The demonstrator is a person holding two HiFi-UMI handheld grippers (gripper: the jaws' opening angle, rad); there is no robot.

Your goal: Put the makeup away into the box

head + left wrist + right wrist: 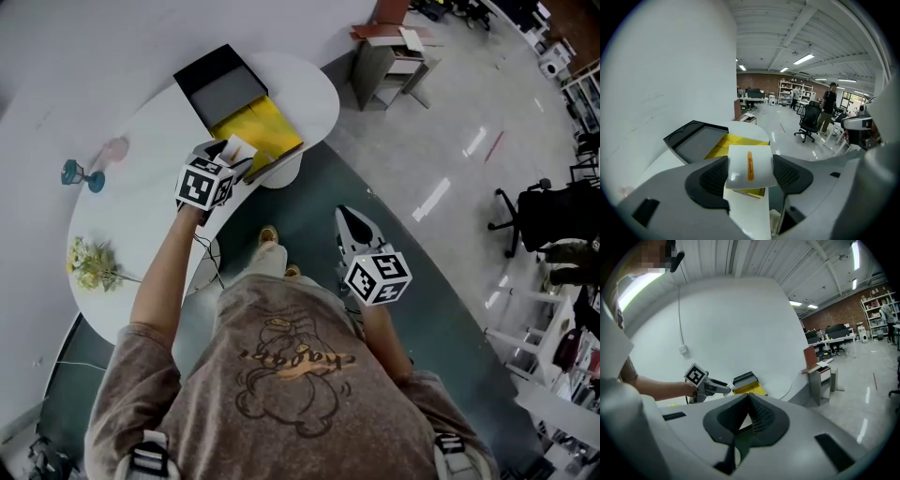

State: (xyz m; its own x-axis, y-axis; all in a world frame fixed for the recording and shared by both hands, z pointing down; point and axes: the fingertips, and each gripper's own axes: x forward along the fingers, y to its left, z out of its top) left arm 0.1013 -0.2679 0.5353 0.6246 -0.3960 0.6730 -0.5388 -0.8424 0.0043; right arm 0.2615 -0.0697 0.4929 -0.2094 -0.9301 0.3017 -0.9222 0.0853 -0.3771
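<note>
A curved white counter point(141, 225) stands against a pale wall in an open workshop, with a person in a brown printed shirt point(281, 394) at its near edge. At the counter's far end lies an open box point(225, 89), one half black with a grey inset, the other lined in yellow.

The left gripper point(228, 157) reaches over the counter to the box's near edge. Its fingers point(790, 173) stand wide apart and clamp a flat white makeup packet point(749, 164) with an orange stripe by its two sides. The packet hangs at the yellow half's near rim, clear of the counter; whether it is above the lining or just short of it is hard to tell from these angles.

The right gripper point(352, 223) hangs well apart from the box, off the counter and above the dark floor point(309, 202). Its fingers are clenched together with nothing between them.

Near the counter's left end lie a bunch of yellow flowers point(86, 262) and a small teal goblet point(82, 175).
</note>
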